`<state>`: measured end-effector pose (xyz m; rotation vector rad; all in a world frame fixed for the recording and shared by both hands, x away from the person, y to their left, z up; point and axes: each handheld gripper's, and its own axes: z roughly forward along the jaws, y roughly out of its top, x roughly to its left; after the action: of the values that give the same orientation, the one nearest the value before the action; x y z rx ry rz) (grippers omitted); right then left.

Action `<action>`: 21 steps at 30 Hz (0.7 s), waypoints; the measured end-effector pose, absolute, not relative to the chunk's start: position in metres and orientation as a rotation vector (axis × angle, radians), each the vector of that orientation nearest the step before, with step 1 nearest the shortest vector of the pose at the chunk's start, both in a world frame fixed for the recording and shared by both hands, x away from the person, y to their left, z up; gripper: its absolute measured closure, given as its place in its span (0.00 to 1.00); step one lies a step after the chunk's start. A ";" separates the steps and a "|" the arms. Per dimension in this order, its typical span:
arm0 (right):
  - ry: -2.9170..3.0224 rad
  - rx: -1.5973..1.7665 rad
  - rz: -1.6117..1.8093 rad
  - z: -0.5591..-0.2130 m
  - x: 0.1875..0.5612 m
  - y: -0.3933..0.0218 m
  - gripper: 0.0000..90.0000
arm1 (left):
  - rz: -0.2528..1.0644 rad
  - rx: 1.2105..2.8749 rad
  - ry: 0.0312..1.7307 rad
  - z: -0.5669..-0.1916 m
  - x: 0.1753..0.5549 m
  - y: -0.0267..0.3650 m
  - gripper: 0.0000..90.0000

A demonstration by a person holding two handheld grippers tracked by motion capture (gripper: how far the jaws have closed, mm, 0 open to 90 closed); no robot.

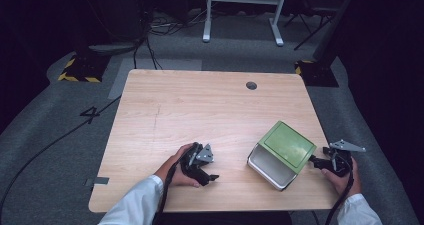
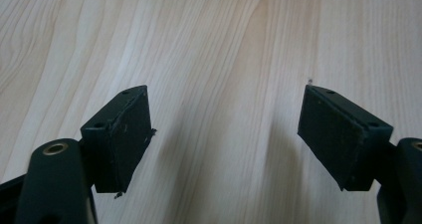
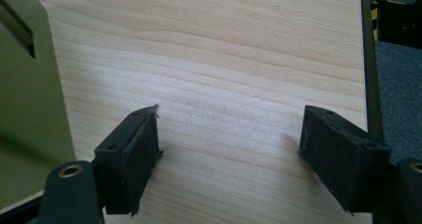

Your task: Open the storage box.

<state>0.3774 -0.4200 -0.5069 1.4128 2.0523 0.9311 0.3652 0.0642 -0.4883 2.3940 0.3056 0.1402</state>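
Box: green, tipped on its side, white opening facing the near edge, right of centre.
Table: pale wood, otherwise bare.
Right gripper: beside box, jaws apart, empty.
Left gripper: jaws apart, empty.
Advice: grip a wall squarely, likely.

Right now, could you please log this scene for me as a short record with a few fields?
surface: wooden table with a round hole near its far edge
object: green box with a white inside, lying on its side near the right front of the table, open end toward the person
left tongs: open, nothing between the jaws, low over bare wood
right tongs: open, nothing between the jaws, just right of the box
contact: none visible between either tongs and the box
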 end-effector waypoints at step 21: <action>2.057 1.409 0.934 -0.507 0.377 -0.420 0.26 | 0.052 2.233 0.122 -0.455 0.355 -0.002 0.23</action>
<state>0.3774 -0.4199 -0.5069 1.4089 2.0567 0.9340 0.3546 -0.0021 -0.4551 2.2326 0.1219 0.0520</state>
